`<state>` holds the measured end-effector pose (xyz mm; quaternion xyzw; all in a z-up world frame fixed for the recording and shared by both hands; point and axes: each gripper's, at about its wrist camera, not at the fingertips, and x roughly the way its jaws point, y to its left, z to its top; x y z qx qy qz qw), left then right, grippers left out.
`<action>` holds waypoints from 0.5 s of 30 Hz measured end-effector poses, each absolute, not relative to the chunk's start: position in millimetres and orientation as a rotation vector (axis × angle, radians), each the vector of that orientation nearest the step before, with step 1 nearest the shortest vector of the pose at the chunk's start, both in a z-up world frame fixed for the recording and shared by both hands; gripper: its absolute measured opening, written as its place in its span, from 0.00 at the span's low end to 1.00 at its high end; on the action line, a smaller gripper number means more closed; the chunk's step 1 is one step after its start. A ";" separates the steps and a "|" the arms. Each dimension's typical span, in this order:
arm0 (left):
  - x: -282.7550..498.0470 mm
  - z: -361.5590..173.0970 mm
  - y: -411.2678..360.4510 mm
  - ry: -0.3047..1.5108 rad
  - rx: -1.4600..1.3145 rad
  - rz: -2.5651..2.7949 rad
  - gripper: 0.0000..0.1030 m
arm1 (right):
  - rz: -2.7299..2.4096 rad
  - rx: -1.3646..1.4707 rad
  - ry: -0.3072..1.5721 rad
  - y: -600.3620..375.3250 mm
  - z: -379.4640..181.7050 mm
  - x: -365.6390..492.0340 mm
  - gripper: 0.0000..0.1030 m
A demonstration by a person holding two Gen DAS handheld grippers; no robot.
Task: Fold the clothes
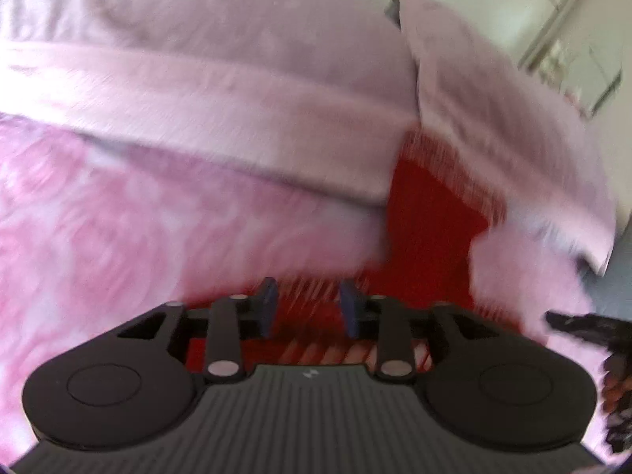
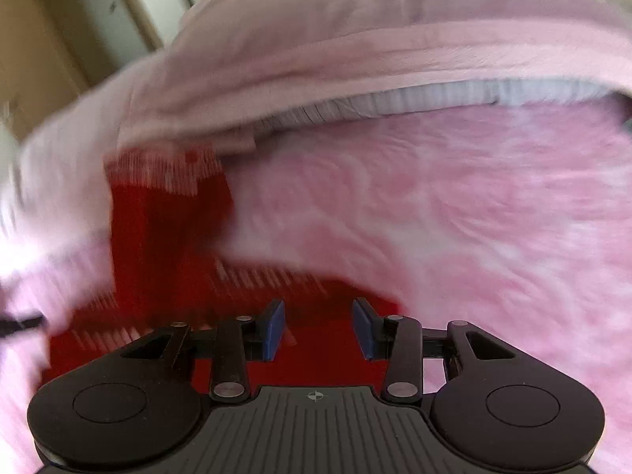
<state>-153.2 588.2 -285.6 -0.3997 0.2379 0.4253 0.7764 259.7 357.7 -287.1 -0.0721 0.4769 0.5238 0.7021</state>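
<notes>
Your left tool [image 1: 309, 303] hangs with its blue pads [image 1: 268, 303] spread apart and nothing between them, right above a red garment [image 1: 430, 213] with pale striped trim. That garment lies on a fluffy pink blanket [image 1: 138, 237] and runs back until it slips under the edge of a pale pink pillow [image 1: 237, 91]; a second pale pink pillow [image 1: 493, 91] sits just to the right of it. Your right tool [image 2: 318, 330] is likewise parted and holding nothing, poised over the near end of the same red garment [image 2: 158, 229], with the blanket [image 2: 474, 217] spreading away to its right and the pillow [image 2: 355, 39] across the back. Both views are blurred, so you cannot tell whether either tool touches the cloth.
</notes>
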 end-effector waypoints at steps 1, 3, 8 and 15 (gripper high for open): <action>-145.6 -282.2 602.3 0.477 -0.896 0.909 0.35 | 1.170 -0.108 1.098 375.3 -285.1 267.3 0.41; -128.5 -276.3 627.6 0.406 -0.940 0.874 0.46 | 1.188 -0.015 1.151 410.3 -280.1 279.1 0.41; -82.6 -278.5 678.9 0.360 -1.005 0.800 0.51 | 1.236 0.123 1.263 494.6 -270.9 297.1 0.54; -62.6 -303.5 693.2 0.362 -1.098 0.720 0.02 | 1.261 -0.036 1.232 524.6 -285.2 271.5 0.12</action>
